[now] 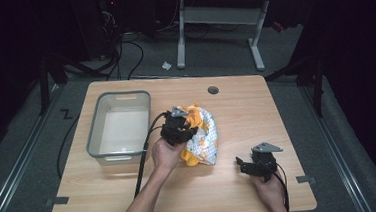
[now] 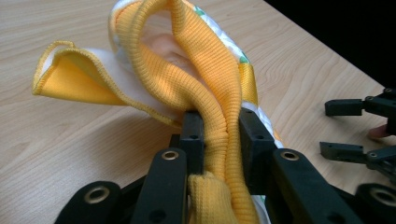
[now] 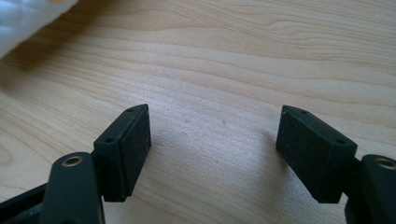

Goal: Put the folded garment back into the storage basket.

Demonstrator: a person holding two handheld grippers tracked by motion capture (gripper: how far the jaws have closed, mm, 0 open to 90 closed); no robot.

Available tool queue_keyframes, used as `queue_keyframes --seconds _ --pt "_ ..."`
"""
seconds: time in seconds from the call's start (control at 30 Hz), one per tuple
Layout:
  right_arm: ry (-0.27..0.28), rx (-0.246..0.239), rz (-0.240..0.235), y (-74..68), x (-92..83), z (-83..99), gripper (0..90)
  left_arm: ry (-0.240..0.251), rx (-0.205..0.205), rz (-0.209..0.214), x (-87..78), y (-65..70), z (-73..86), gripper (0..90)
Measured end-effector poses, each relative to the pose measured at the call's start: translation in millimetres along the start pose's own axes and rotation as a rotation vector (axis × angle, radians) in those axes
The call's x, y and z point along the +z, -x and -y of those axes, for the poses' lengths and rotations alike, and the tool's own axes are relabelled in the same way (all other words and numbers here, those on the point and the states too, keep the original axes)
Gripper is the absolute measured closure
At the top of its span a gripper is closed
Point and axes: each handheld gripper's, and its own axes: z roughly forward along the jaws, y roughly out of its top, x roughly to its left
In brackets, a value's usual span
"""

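A small garment (image 1: 200, 135) of orange ribbed knit and white patterned cloth lies bunched in the middle of the wooden table (image 1: 236, 107). My left gripper (image 1: 180, 129) is shut on its orange ribbed band (image 2: 201, 79), which runs up between the two pads (image 2: 192, 140), and one orange-edged flap hangs out to the left. My right gripper (image 1: 245, 163) rests near the table's front right with its jaws wide apart and nothing between the pads (image 3: 135, 140). In the left gripper view the right gripper (image 2: 345, 128) shows far off at the right.
A clear plastic tub (image 1: 120, 127) with a grey rim stands empty on the left half of the table, just left of the garment. A round cable hole (image 1: 213, 90) sits near the far edge. A desk frame (image 1: 218, 28) and cables lie on the floor beyond.
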Motion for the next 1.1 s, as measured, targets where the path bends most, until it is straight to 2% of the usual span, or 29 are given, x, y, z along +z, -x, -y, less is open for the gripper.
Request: queue_keyframes --seconds 0.47,0.6,0.87,1.1 --pt "0.000 0.000 0.000 0.0 0.0 0.0 26.7 0.039 0.007 0.013 -27.3 -2.3 -3.1 74.6" --pt "0.000 0.000 0.000 0.0 0.0 0.0 26.7 0.059 -0.008 0.024 -35.7 -4.5 -3.8 74.6" --pt "0.000 0.000 0.000 0.0 0.0 0.0 26.7 0.079 -0.021 0.025 -49.9 -10.9 -4.0 74.6" --pt "0.000 0.000 0.000 0.0 0.0 0.0 26.7 0.101 -0.012 0.012 -64.6 -15.7 -6.5 74.7"
